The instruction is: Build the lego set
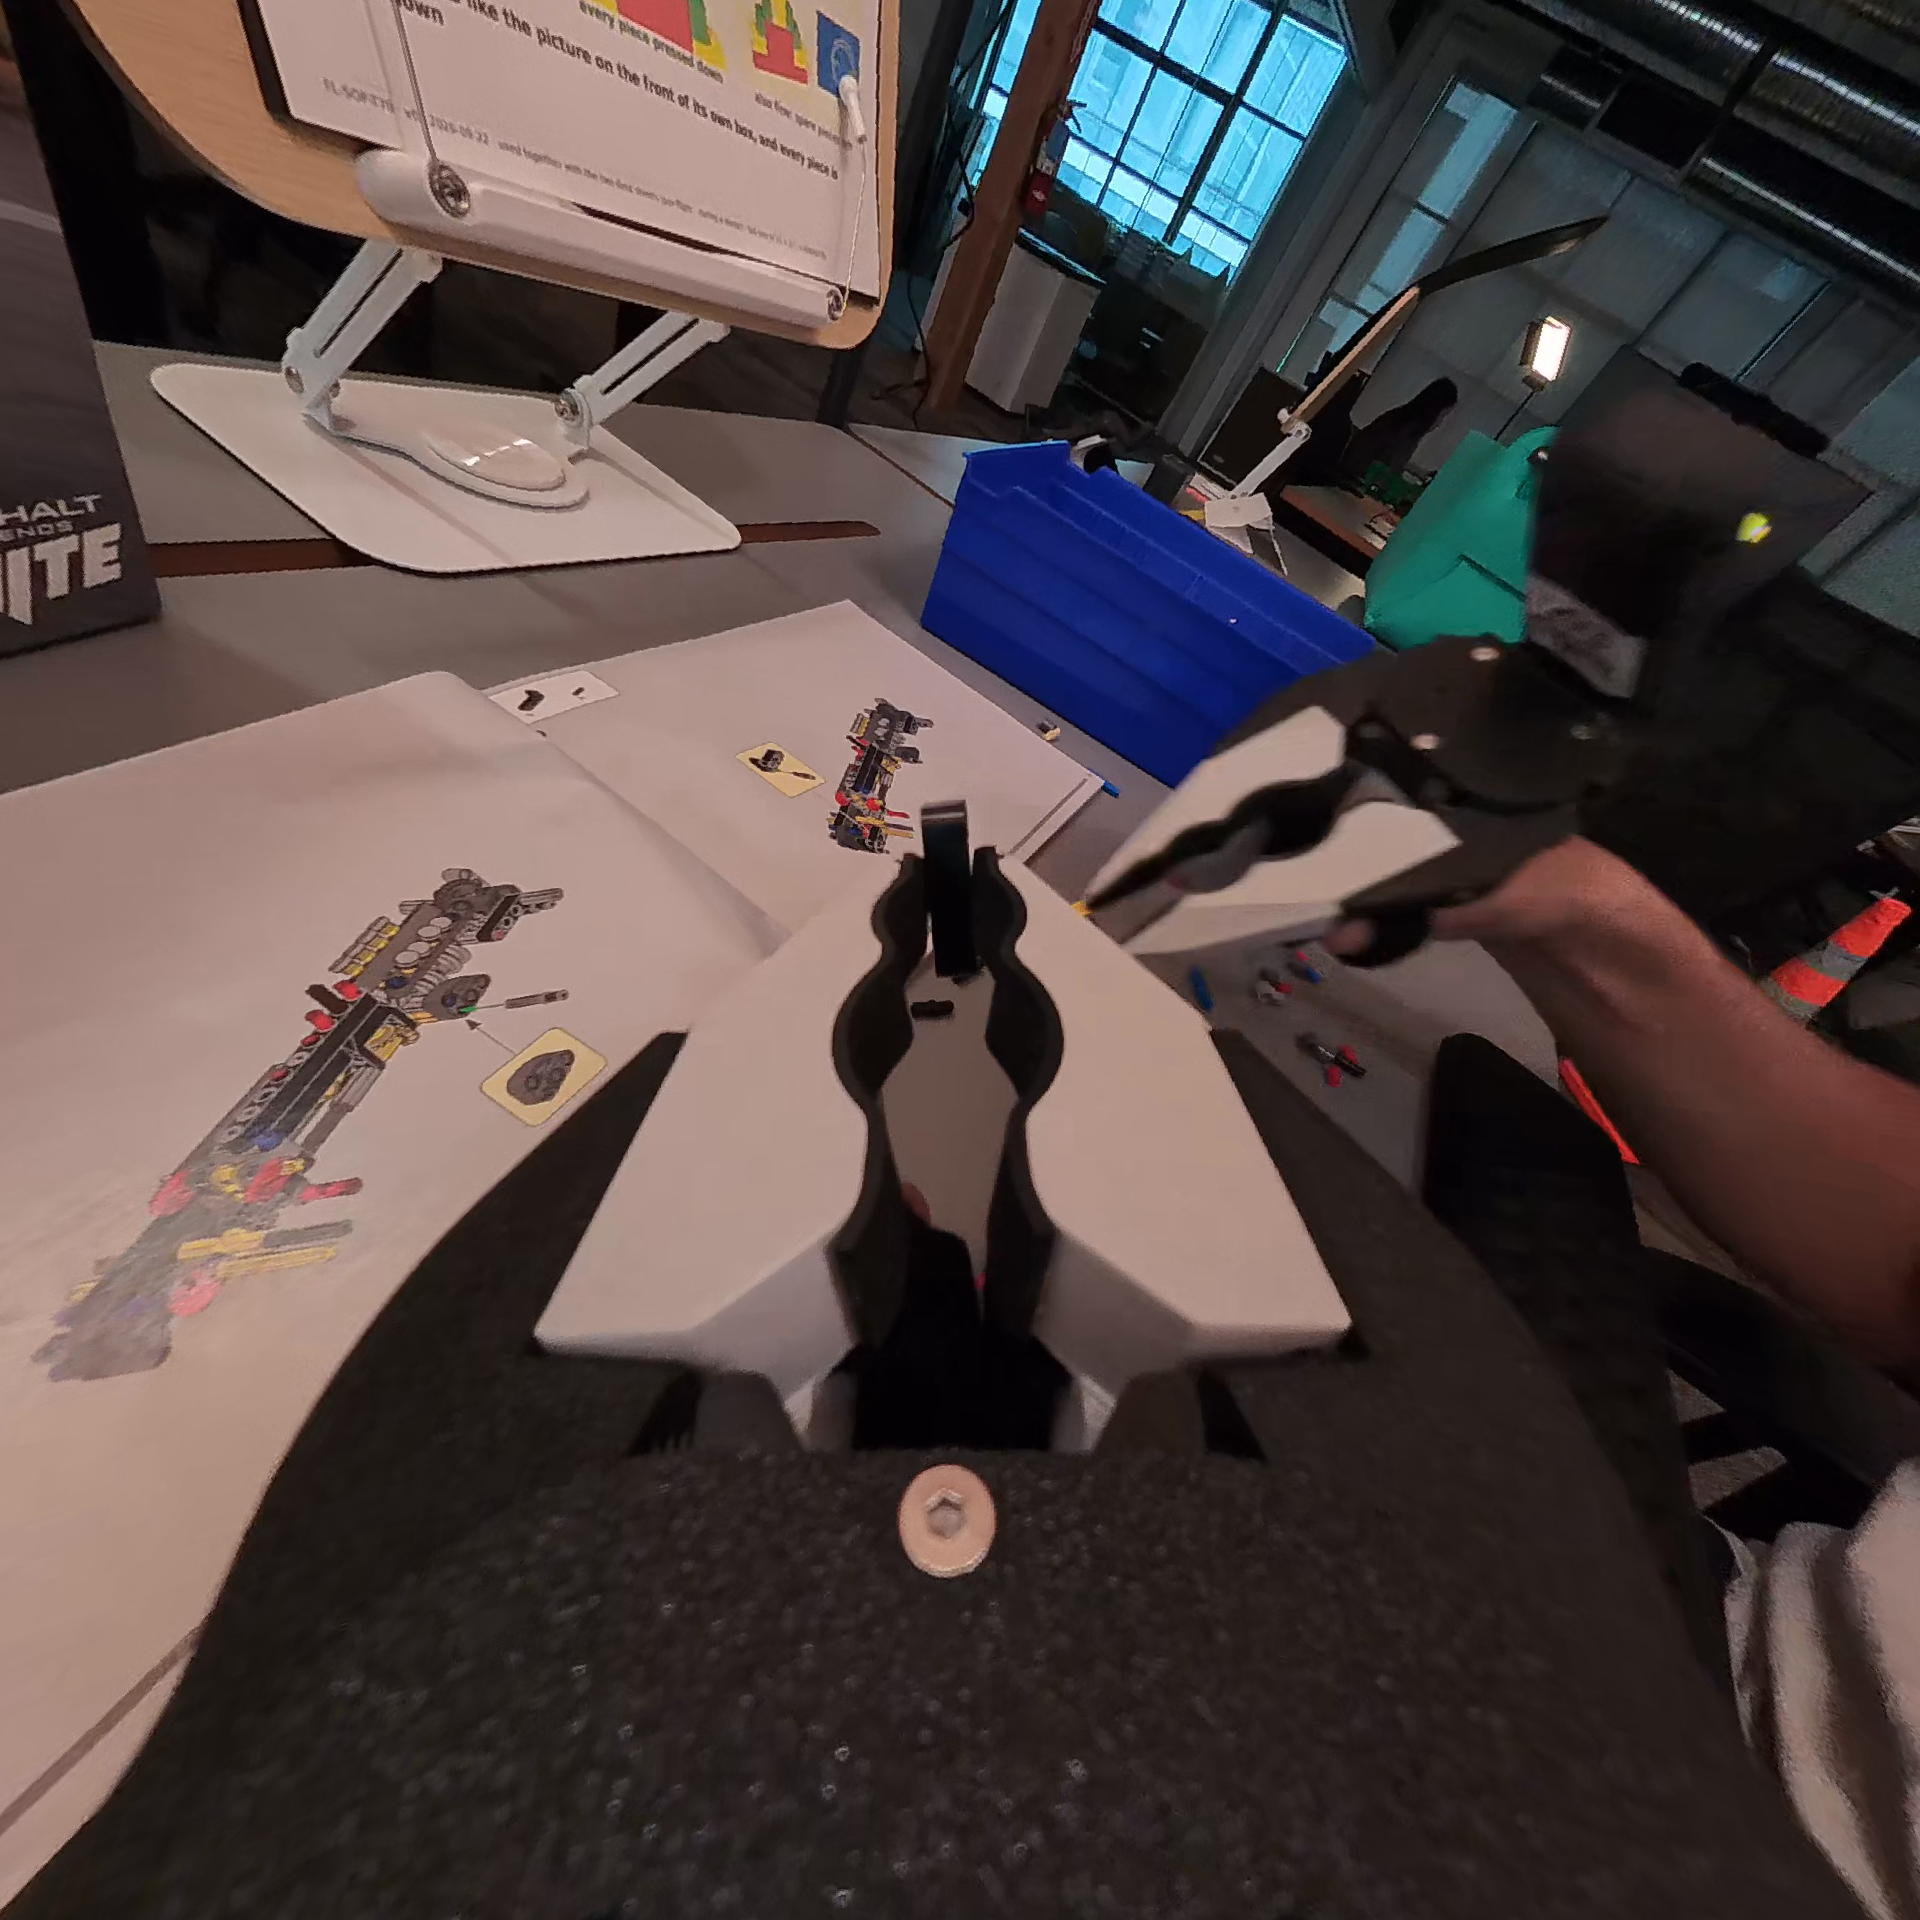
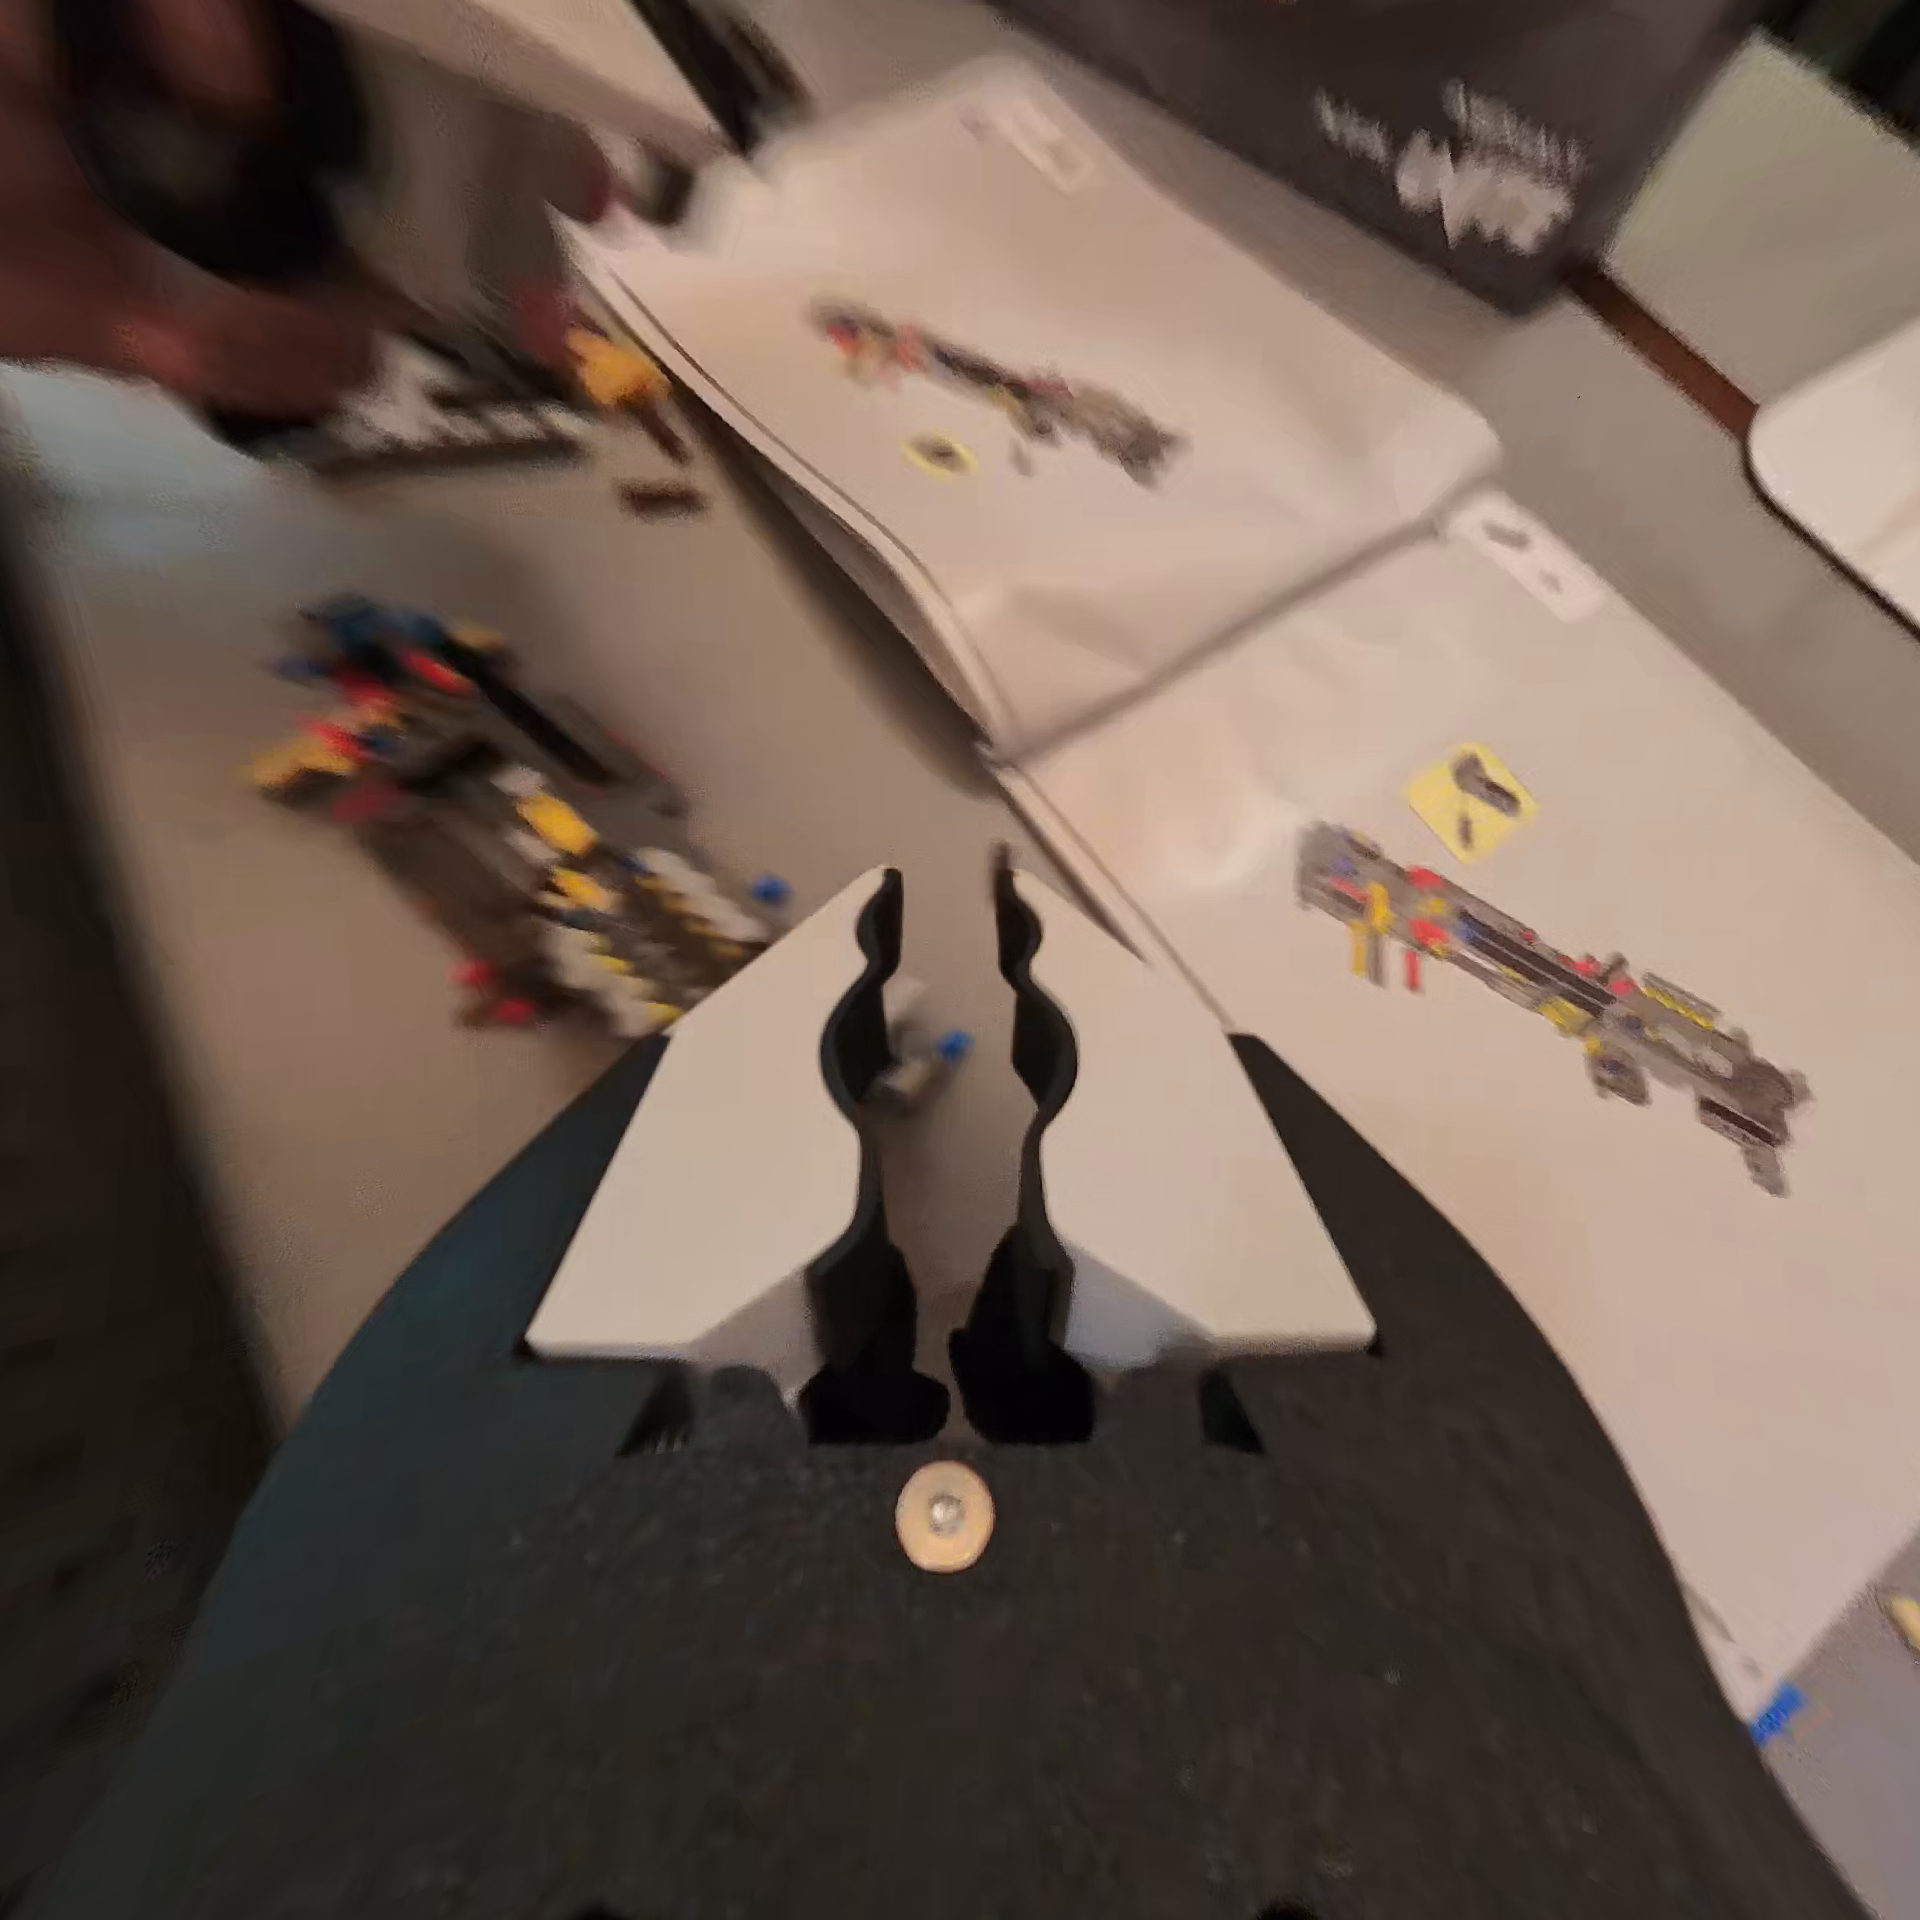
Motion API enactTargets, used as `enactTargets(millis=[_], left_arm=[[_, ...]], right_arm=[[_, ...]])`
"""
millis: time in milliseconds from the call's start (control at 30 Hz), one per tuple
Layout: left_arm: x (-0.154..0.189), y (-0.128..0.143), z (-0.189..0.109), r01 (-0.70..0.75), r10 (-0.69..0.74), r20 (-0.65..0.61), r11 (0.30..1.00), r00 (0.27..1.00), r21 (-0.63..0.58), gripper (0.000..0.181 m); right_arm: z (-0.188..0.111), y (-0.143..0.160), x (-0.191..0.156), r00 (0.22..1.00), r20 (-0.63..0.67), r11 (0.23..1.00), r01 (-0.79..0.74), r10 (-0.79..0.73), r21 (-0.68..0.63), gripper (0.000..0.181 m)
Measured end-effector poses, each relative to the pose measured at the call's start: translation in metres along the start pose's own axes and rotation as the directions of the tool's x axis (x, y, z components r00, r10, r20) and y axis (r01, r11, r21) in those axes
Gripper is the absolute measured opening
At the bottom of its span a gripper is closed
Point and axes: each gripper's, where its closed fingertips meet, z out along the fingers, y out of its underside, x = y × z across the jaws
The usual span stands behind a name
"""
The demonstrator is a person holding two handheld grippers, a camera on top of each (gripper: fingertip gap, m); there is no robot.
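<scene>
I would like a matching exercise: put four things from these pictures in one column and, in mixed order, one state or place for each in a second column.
1. left gripper
2. right gripper
3. blue plastic bin
4. open white instruction booklet

a. lies flat on the table
b. stands behind the booklet
c. shut on a small black piece
d. open, holding nothing

Pairs: 1-c, 2-d, 3-b, 4-a
</scene>
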Motion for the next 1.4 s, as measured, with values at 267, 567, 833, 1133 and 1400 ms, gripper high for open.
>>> enactTargets(millis=[267,567,833,1133,1400], left_arm=[[-0.002,0.006,0.003,-0.066,0.066,0.024,0.997,0.998,-0.036,0.007],[-0.002,0.027,0.012,-0.264,0.277,0.069,0.952,0.958,-0.157,0.007],[-0.003,0.035,0.016,-0.299,0.318,0.091,0.938,0.944,-0.177,0.007],[0.005,0.027,0.015,-0.278,0.288,0.077,0.953,0.955,-0.120,0.007],[0.002,0.023,0.013,-0.297,0.308,0.098,0.948,0.946,-0.111,0.007]], right_arm=[[0.049,0.029,0.011,0.999,0.054,0.990,0.006,0.001,-0.142,0.018],[0.056,0.031,0.011,0.994,0.103,0.975,0.046,-0.024,-0.217,0.004],[0.010,-0.082,-0.034,0.933,0.344,0.930,-0.217,0.108,0.297,0.003],[0.022,-0.076,-0.047,0.953,0.279,0.937,-0.197,0.115,0.288,0.003],[0.018,-0.059,-0.038,0.963,0.242,0.965,-0.168,0.118,0.200,0.003]])
